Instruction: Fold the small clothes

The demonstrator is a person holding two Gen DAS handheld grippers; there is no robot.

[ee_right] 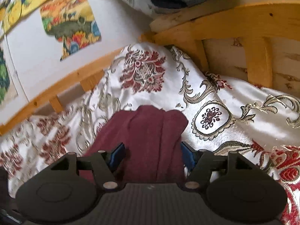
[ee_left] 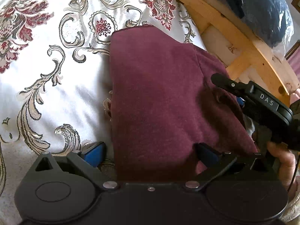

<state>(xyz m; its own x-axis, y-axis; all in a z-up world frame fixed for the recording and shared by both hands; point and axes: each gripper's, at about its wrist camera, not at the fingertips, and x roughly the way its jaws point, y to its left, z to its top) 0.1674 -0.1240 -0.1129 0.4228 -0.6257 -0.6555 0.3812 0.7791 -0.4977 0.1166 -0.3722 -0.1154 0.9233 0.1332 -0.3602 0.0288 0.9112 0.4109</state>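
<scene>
A maroon garment (ee_left: 159, 97) lies on a floral bedspread (ee_left: 56, 75), passing between the wide-apart fingers of both the left gripper (ee_left: 150, 153) and, at three o'clock, the right gripper (ee_right: 151, 154); neither visibly clamps it.

The small garment (ee_left: 159, 97) is of dark maroon knit fabric. It lies partly folded on the patterned cloth, with a straight left edge, some soft ridges running along it (ee_right: 150, 131), and its right part draped in folds.
</scene>
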